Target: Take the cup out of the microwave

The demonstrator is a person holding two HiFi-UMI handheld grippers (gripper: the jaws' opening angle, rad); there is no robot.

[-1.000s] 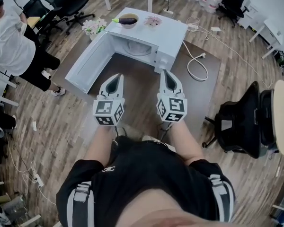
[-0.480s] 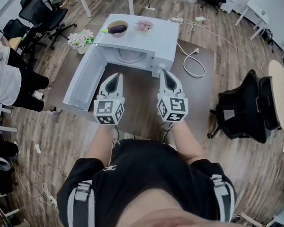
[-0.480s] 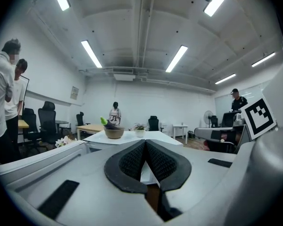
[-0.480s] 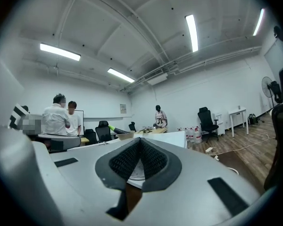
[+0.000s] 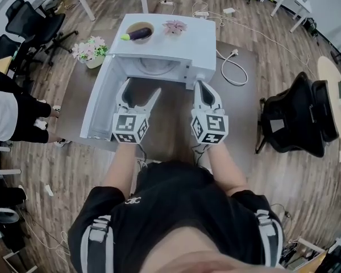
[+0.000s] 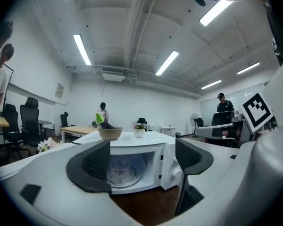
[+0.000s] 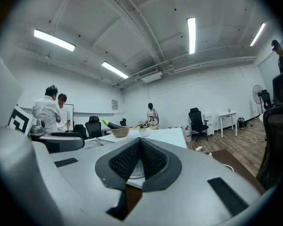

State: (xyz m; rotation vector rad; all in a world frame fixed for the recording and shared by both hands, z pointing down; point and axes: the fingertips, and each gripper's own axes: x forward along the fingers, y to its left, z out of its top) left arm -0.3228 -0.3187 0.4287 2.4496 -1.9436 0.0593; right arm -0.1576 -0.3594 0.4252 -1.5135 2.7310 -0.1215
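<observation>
Microwave door (image 5: 99,107) swung open at 9 o'clock of left gripper (image 5: 140,92), whose jaws are opening with nothing between them. Glass cup (image 6: 119,170) sits on the turntable inside microwave (image 5: 176,44), at 12 o'clock of that gripper, apart. Right gripper (image 5: 200,85) jaws pressed together, empty.
</observation>
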